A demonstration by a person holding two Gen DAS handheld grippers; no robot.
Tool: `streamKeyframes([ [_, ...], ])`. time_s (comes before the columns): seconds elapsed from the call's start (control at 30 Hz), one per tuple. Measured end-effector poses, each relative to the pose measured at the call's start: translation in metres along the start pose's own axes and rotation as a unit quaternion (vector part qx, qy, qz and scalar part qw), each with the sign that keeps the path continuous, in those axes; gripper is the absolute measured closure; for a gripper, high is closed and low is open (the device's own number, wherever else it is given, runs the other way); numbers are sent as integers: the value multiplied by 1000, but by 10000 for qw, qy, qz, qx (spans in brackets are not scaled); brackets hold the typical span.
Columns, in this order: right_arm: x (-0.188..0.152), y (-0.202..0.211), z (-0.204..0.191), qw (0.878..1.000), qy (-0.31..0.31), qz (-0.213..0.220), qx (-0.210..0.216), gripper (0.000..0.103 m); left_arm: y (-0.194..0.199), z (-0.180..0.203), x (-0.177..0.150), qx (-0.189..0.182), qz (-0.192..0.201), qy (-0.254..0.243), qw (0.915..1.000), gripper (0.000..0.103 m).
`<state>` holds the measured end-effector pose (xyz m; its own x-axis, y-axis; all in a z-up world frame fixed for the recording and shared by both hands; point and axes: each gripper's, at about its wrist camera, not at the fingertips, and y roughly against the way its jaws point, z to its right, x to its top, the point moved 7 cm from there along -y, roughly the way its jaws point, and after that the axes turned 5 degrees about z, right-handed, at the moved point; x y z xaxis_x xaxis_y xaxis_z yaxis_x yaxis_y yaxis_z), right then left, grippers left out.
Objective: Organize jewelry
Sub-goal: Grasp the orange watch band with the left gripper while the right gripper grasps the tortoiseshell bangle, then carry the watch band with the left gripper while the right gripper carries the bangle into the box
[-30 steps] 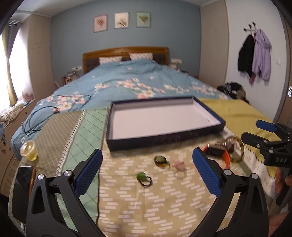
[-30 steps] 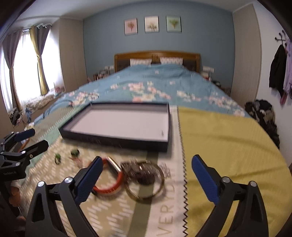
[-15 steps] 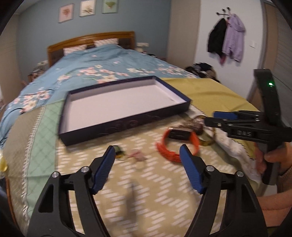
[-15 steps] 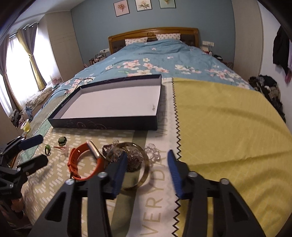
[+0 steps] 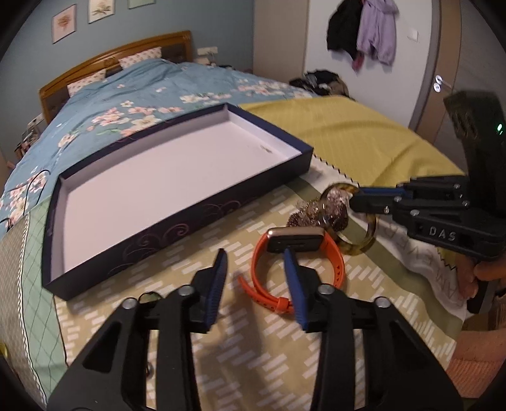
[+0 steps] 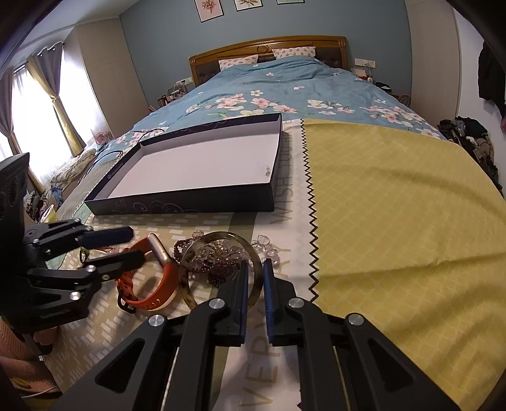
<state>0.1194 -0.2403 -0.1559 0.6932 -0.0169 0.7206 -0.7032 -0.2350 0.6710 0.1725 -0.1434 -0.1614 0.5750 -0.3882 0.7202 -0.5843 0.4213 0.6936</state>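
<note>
An orange watch lies on the patterned cloth in front of an empty dark-blue tray. My left gripper is down over the watch. Its jaws are closing; the left side of the strap is between them, but the left pad stands clear of it. In the right wrist view my right gripper is closing, and its pads pinch the near rim of an amber bangle. A heap of dark beads lies inside the bangle. From the left wrist view the right gripper meets the bangle.
Clear crystal beads lie just past the bangle. A small dark ring peeks out behind my left finger. A yellow cloth covers the right of the bed. A person's hand holds the right gripper. Clothes hang on the wall.
My left gripper swung right from the small rings to the orange watch and narrowed. My right gripper sank a little and closed from wide open onto the bangle's rim.
</note>
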Motion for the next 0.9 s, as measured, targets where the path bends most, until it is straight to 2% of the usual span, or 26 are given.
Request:
streamKeyframes([
  [0.07,1,1,1,10000,-3,14,22,96,-8,2,-2,-16,-175,-35,9998,83],
  [0.1,0,2,2,10000,-6,24,26,96,-11,1,-3,8,-210,-34,9998,84],
  [0.13,1,1,2,10000,-3,33,28,97,-11,1,-2,6,-205,-38,9998,84],
  [0.17,2,1,3,10000,-4,39,32,97,-11,2,-2,8,-200,-37,9998,92],
  [0.2,2,2,3,10000,-14,49,49,97,-11,2,-2,23,-192,-23,9998,93],
  [0.43,13,12,6,9997,-7,166,183,97,2,0,-5,-76,-79,292,9995,95],
  [0.57,27,19,3,9991,17,294,319,97,22,-13,2,-115,170,650,9977,96],
  [0.63,36,22,-1,9985,28,362,422,97,35,-25,8,-71,348,852,9957,97],
  [0.73,55,19,-7,9975,142,456,511,97,55,-51,22,191,672,1081,9917,98],
  [0.77,62,17,-10,9972,192,484,533,97,59,-60,26,241,743,1150,9903,102],
  [0.83,75,10,-15,9966,286,520,577,97,64,-75,34,347,820,1275,9878,102],
  [0.9,85,3,-20,9963,357,520,589,97,65,-87,37,299,780,1324,9877,102],
])
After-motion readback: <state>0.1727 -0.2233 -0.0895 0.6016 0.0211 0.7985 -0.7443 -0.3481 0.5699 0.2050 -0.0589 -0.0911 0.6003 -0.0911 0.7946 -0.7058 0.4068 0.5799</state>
